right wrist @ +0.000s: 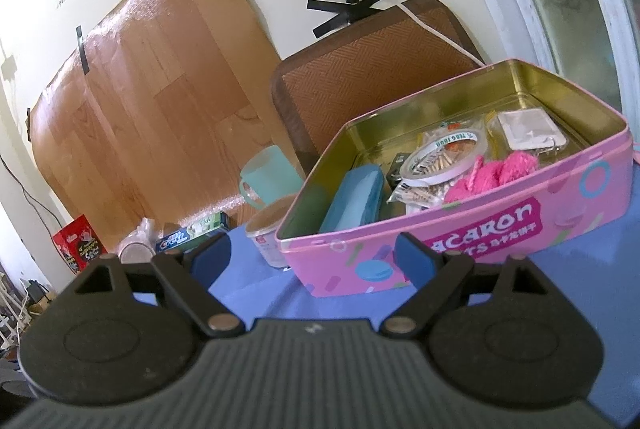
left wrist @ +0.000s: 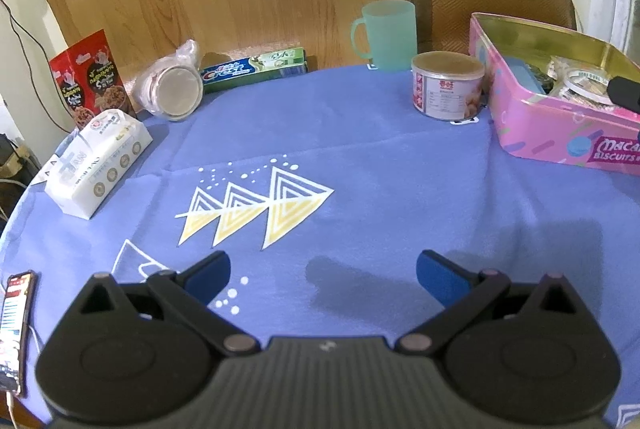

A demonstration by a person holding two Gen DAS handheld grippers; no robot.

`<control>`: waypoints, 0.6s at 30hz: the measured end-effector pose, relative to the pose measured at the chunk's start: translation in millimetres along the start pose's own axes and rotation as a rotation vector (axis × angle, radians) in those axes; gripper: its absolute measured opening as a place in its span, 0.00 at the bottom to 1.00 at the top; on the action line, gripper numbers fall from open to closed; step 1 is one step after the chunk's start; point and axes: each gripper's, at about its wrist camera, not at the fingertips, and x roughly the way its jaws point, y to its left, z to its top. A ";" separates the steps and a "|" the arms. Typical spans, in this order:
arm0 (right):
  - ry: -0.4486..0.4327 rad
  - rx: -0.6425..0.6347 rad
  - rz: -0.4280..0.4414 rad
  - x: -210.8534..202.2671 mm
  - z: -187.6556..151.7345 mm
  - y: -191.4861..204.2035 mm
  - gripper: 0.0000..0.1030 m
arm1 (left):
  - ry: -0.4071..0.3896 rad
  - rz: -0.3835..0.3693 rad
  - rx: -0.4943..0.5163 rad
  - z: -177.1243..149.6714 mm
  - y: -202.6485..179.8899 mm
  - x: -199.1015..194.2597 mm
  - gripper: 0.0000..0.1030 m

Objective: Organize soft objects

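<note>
Blue cloth (left wrist: pixel 360 157) lies bare between tissue pack (left wrist: pixel 100 165) and pink tin (left wrist: pixel 560 133).

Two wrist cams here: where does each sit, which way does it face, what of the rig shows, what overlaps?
Left wrist: on the left gripper, angled down across the blue tablecloth toward tissue pack and wall; its open blue fingers show, empty.
Right wrist: on the right gripper, nearly level, facing the pink tin; open fingers show, empty.
Shared: pink tin, green mug, can, toothpaste box.
</note>
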 end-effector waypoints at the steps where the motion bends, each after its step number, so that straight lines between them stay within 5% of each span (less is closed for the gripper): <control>1: 0.000 0.005 0.001 0.3 0.2 -1.1 0.88 | 0.000 0.003 0.000 0.3 0.2 -0.3 1.00; 18: 0.017 0.043 0.040 4.8 -3.6 -9.2 0.88 | 0.010 0.022 0.059 -3.0 -17.3 -5.1 1.00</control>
